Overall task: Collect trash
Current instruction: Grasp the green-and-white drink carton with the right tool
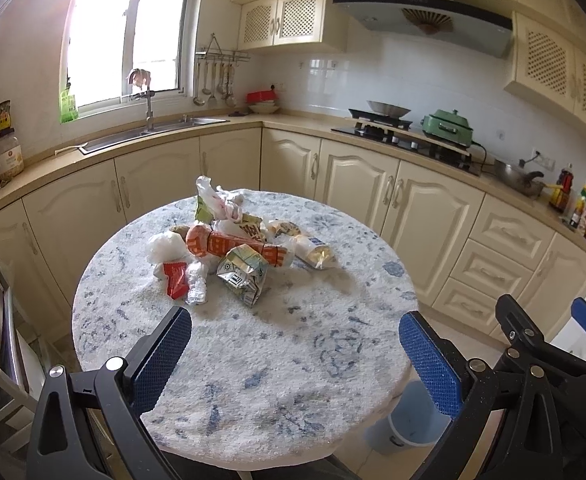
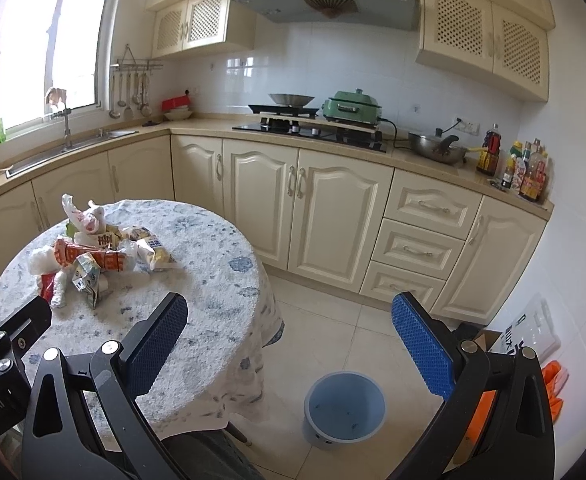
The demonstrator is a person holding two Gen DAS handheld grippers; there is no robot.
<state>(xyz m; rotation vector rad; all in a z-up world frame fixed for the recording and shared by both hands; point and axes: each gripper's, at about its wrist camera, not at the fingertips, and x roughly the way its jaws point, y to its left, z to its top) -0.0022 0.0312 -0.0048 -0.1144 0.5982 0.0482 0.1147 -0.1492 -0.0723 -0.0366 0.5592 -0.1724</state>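
While trash heaps the table, bin (blue) sits empty.

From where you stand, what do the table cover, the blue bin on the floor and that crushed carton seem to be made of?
Table cover: looks like fuzzy pile fabric, matte, draping over the edge. Blue bin: likely plastic, smooth with a faint sheen. Crushed carton: probably coated paperboard, since it holds sharp printed creases.

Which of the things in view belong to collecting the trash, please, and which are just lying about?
For the job:
trash pile on the round table
blue bin on the floor
both tongs, open

Lying about:
green electric pot
wok
sauce bottles
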